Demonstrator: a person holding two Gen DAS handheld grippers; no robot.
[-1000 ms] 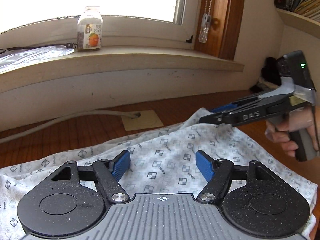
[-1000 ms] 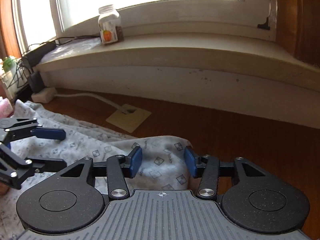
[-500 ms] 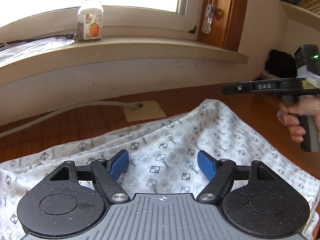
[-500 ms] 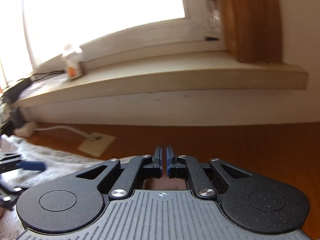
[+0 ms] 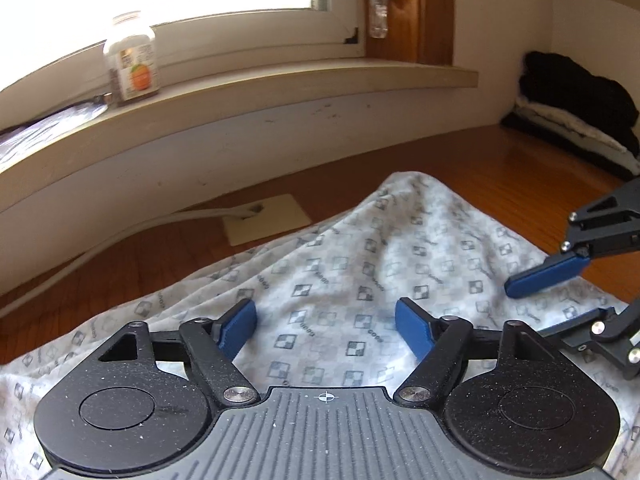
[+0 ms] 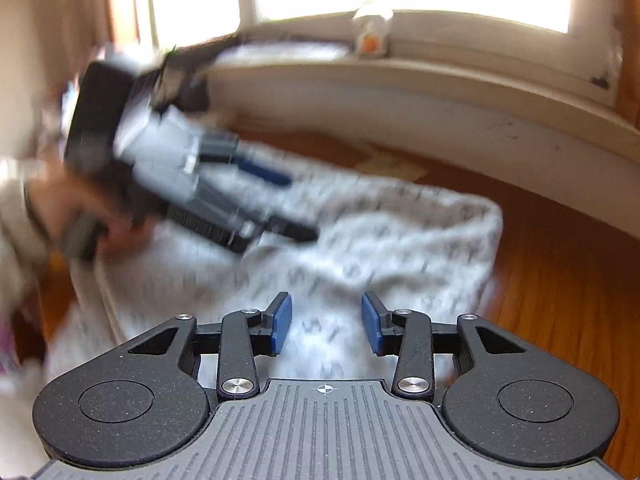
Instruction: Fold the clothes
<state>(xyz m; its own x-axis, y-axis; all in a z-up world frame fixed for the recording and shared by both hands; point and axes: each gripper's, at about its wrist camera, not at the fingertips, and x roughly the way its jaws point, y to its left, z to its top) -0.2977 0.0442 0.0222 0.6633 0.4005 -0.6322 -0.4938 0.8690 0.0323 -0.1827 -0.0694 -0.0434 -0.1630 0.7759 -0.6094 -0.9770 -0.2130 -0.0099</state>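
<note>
A second ago my right gripper [image 6: 326, 322] sat at the far corner of the garment [image 5: 344, 280]; half a second ago it had swung off over bare wood with its pads pressed together, and now it is back over the cloth, lower and nearer to me, its jaws opening with patterned fabric showing in the gap but not pinched. My left gripper [image 5: 326, 328] has barely shifted: its jaws stand wide apart above the cloth, gripping nothing. I read this as repositioning, not folding; neither tool holds the garment, which lies rumpled and mostly flat on the wooden table [image 5: 520, 168] below the windowsill [image 5: 280, 80], one corner humped up toward the wall. The fold proper has yet to start, and my guess is both tools need an edge first.

The left view is sharp and shows what the right cannot: the dark pile of folded clothes [image 5: 572, 96] at the table's far right, the jar [image 5: 132, 64] on the sill, and the right gripper's blue pads entering from the side, clearly parted. The right view is badly smeared, yet only it shows the hand [image 6: 80, 208] carrying the left gripper and the cloth's curled right edge against bare wood
</note>
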